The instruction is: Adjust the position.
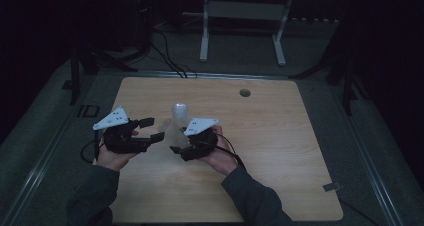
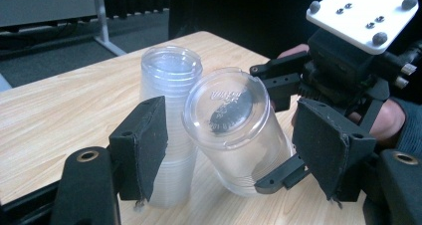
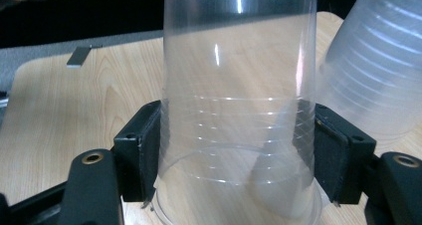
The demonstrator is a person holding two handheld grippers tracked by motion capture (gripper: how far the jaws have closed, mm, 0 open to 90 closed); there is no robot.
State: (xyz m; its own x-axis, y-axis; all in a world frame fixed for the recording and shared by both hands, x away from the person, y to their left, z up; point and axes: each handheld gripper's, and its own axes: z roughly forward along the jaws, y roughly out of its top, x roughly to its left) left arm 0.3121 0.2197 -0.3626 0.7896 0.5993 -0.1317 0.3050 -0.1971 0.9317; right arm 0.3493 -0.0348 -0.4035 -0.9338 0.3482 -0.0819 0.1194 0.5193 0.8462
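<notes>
In the high view, the person's two hands met near the middle of the worktop [image 1: 280, 136], a little toward its near-left part. The left gripper [image 1: 156, 130] pointed right at a stack of clear cups [image 1: 179, 117] standing upside down. The right gripper [image 1: 176, 145] sat just right of the stack, its jaws reaching left at the stack's foot, where a single cup [image 1: 170, 131] leaned.

In the left gripper view, the left gripper [image 2: 234, 155] had its jaws spread on either side of the cup [image 2: 234, 130], with gaps showing at both pads, so nothing was pinched. The cup tilted, base toward the camera, touching the stack [image 2: 169, 110] behind it. The right gripper [image 2: 278, 130] clamped the cup's rim end from the right.

In the right gripper view, the right gripper [image 3: 238, 160] pinched the cup [image 3: 239, 100] near its rim, both pads against the clear wall. The stack [image 3: 378, 65] stood just beside it at the right.
</notes>
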